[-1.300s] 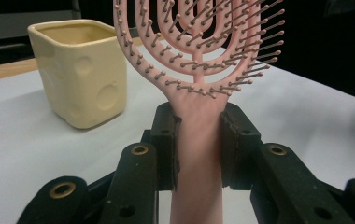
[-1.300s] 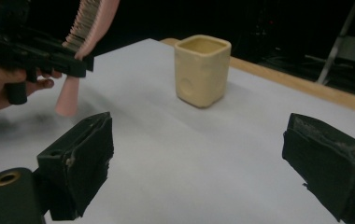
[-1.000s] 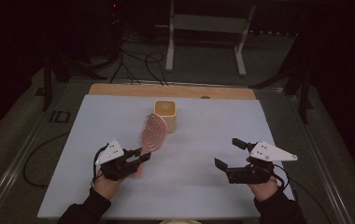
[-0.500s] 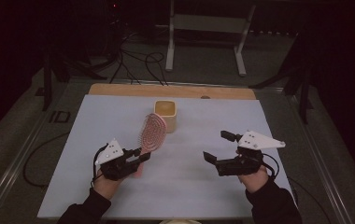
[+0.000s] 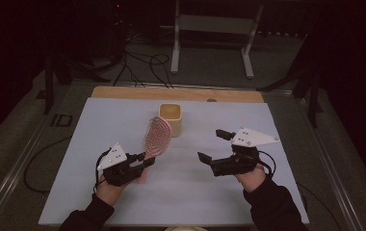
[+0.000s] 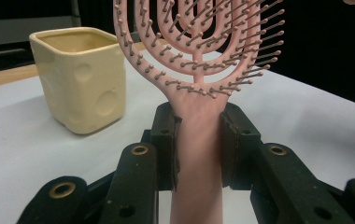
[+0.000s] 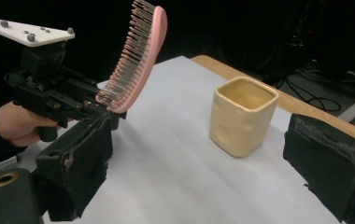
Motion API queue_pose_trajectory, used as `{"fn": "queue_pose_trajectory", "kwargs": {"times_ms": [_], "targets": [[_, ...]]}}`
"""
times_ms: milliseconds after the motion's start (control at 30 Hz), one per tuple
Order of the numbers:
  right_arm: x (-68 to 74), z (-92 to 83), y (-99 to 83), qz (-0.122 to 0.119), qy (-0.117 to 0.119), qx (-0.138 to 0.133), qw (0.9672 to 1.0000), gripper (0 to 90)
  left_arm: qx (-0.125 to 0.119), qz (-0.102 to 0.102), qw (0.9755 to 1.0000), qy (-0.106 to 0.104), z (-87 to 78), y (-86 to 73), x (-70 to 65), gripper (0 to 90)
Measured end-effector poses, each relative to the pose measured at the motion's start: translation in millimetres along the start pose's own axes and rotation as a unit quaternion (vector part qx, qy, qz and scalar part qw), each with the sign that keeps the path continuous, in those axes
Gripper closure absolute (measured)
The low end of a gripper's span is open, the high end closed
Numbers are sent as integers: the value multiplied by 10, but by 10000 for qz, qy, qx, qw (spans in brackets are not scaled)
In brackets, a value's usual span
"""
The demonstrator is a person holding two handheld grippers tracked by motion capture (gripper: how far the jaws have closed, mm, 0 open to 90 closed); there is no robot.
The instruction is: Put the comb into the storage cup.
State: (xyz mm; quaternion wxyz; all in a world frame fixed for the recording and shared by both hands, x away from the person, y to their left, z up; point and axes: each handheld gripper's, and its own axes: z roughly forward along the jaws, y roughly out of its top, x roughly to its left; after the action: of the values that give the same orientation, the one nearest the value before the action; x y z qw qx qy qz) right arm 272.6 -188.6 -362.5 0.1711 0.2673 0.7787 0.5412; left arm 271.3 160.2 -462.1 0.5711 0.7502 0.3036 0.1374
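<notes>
Hairbrush (image 6: 196, 70) is standing nearly upright in the left gripper (image 6: 198, 140), whose jaws are clamping its pink handle just below the bristled head, so the head is rising free above the white table cover (image 5: 99, 144) with the bristles facing toward the person's right. Gripping low on the handle is leaving the whole head clear, which looks suited to turning it over and lowering one end into the yellow cup (image 5: 171, 118) standing just beyond it near the table's far middle. In the right gripper view that cup (image 7: 242, 122) is sitting upright and empty, apart from the brush (image 7: 136, 60). The right gripper (image 5: 211, 147) is hovering over the cover with its jaws spread wide and holding nothing, pointing toward the brush, probably readying to take or steady the head
</notes>
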Motion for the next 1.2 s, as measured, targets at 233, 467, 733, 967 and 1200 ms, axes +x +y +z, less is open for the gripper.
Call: {"fn": "queue_pose_trajectory", "kwargs": {"times_ms": [233, 467, 733, 967, 1200], "targets": [[27, 167, 71, 48, 178, 52, 9998, 82, 6, 24, 10000, 16, 0, 0, -8, 712], [52, 319, 114, 34, 369, 158, 9992, 82, 13, 29, 10000, -22, 6, -1, -15, 712], [103, 529, 164, 130, 562, 230, 9981, 86, 1, 39, 10000, -38, 7, 0, -21, 712], [148, 649, 200, 216, 584, 223, 9978, 86, 0, 48, 10000, -27, 8, -1, -24, 712], [214, 748, 266, 296, 588, 131, 9977, 86, 4, 67, 10000, -33, 12, -3, -28, 713]]}}
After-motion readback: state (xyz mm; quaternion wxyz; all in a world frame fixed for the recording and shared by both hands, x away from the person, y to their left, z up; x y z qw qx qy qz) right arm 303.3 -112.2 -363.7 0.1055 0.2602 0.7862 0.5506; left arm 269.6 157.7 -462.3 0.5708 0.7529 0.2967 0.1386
